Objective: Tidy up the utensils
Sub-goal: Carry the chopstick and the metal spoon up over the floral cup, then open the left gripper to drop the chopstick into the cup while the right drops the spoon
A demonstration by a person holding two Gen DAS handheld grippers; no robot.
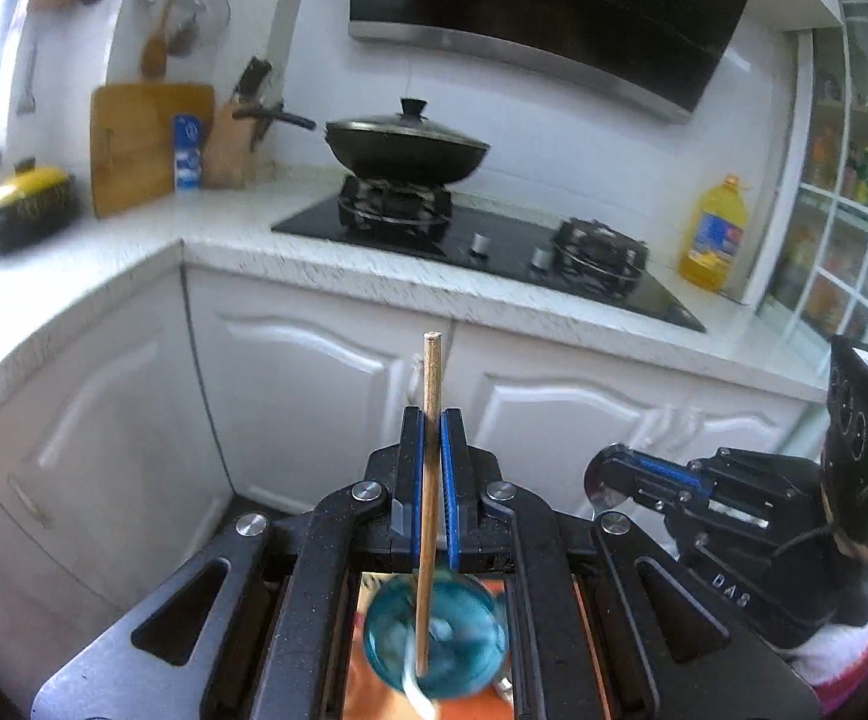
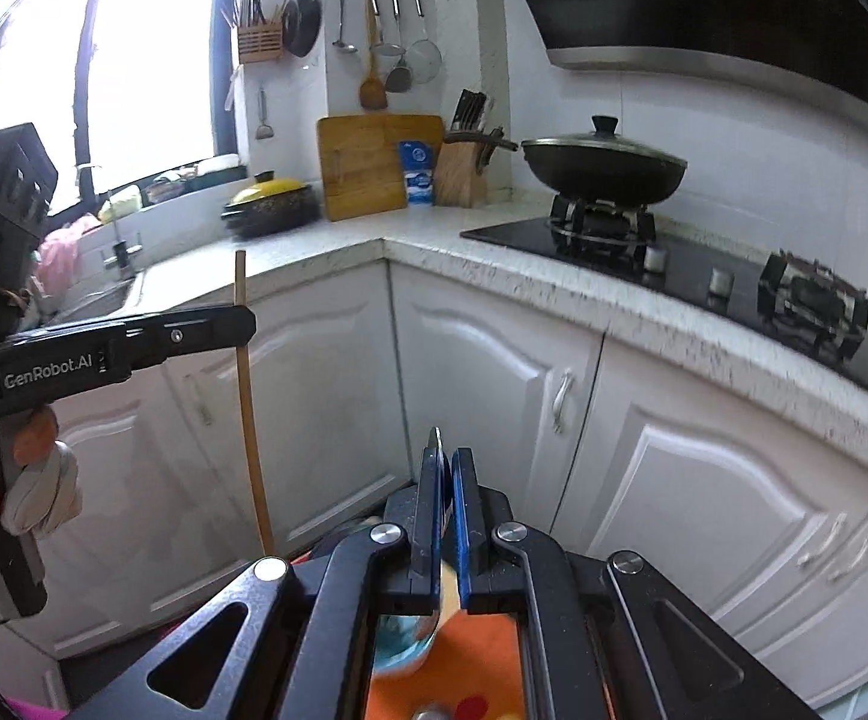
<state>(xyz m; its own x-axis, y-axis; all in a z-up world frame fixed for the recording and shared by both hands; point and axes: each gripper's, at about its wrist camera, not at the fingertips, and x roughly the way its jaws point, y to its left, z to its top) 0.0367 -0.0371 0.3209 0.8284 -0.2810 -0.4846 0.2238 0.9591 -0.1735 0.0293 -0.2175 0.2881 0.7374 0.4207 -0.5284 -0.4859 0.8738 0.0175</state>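
So at this point I had both grippers up in front of the kitchen cabinets. The left gripper (image 1: 432,420) had its fingers clenched on a wooden chopstick (image 1: 431,480), the stick running straight up between the blue pads (image 1: 448,468) and poking out well past the fingertips, with the other end trailing back under the gripper body. Below and behind the fingers I could see a teal glass cup (image 1: 434,642) sitting on something orange, a bit blurry, and a pale spoon-like handle stuck out near the cup's lower rim, though I couldn't tell exactly what it was.

The right gripper (image 2: 446,456) had its fingers clenched too, on a thin metal utensil (image 2: 436,441) whose tip just peeked above the fingertips. It was too edge-on in that view to name. From the left camera the same right gripper (image 1: 599,477) showed off to the right of my left fingers, with a rounded shiny metal end (image 1: 597,489) sitting at its tip.

From the right camera, the left gripper (image 2: 242,318) sat well to the left of the right fingers, gloved hand (image 2: 32,480) on its handle, chopstick (image 2: 251,408) hanging near vertical.

Ahead of both sets of fingers was the table (image 2: 494,270) with a lidded wok (image 1: 407,147) on the stove
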